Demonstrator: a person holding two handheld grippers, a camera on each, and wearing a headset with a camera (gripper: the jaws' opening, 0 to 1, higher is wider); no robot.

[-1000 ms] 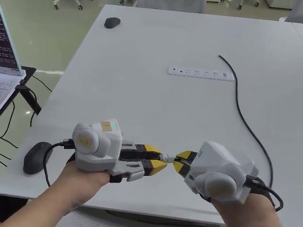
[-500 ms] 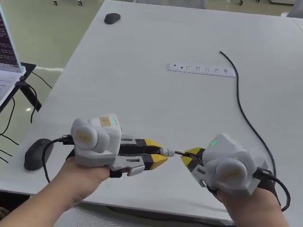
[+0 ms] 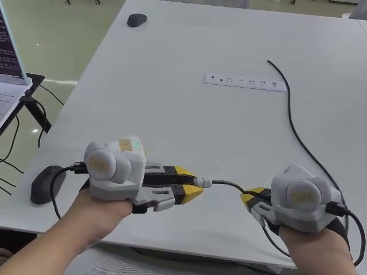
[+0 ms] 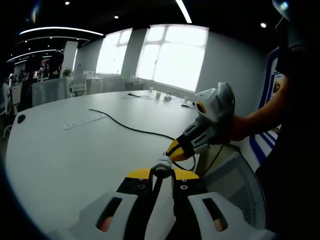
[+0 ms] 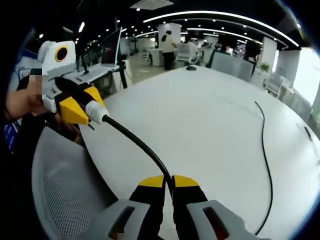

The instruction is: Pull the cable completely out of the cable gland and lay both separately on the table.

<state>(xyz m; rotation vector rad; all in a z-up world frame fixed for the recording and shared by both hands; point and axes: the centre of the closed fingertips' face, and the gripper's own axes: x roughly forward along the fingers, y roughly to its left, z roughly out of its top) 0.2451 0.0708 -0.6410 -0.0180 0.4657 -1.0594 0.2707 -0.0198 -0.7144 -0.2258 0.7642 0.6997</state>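
Observation:
My left gripper (image 3: 195,188) is shut on a small white cable gland (image 3: 202,183) at its yellow tips, held above the near edge of the white table (image 3: 189,114). A short black cable (image 3: 229,185) runs out of the gland to my right gripper (image 3: 251,199), which is shut on its other end. In the left gripper view the gland (image 4: 161,164) sits between the jaws, with the right gripper (image 4: 176,149) just beyond. In the right gripper view the cable (image 5: 137,142) arcs from my jaws to the gland (image 5: 97,114) in the left gripper (image 5: 82,111).
A white power strip (image 3: 245,83) lies mid-table with a long black cord (image 3: 298,137) trailing toward the near right edge. One black mouse (image 3: 136,20) rests at the far left corner, another (image 3: 45,184) at the near left edge. A laptop (image 3: 8,69) stands off the table's left.
My right gripper has drawn away to the right, and more of the black cable now shows between it and the gland. The left gripper has stayed put.

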